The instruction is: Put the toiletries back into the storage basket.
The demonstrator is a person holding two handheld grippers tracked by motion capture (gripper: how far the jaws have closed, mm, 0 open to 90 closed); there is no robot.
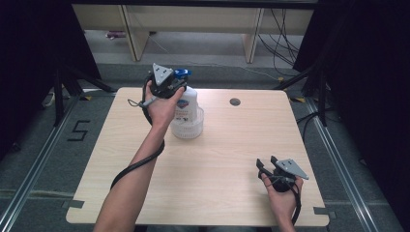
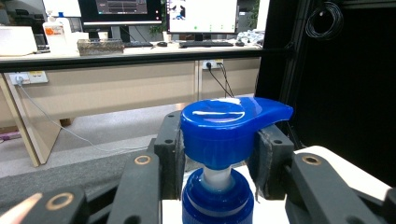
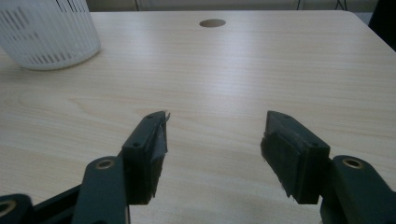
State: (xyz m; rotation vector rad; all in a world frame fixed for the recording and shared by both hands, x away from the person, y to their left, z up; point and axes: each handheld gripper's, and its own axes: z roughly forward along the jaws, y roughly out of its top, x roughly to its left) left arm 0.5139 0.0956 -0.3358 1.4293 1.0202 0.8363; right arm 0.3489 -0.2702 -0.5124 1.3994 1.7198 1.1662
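Observation:
A white pump bottle (image 1: 189,104) with a blue pump head (image 2: 229,128) stands upright in a white slotted basket (image 1: 189,129) at the table's far middle-left. My left gripper (image 1: 170,87) is shut on the pump head, one pad pressed on each side of it. The bottle's blue collar (image 2: 217,201) shows just below the jaws. Near the table's front right corner, my right gripper (image 1: 265,166) hovers low over the wood, open with nothing between its pads (image 3: 150,156). The basket (image 3: 44,32) also appears at the far left of the right gripper view.
The wooden table (image 1: 222,164) has a round cable hole (image 1: 235,102) at its far middle. Black curtains flank both sides. Beyond the table stand desk legs and loose cables on the floor; a desk with monitors (image 2: 201,16) is farther back.

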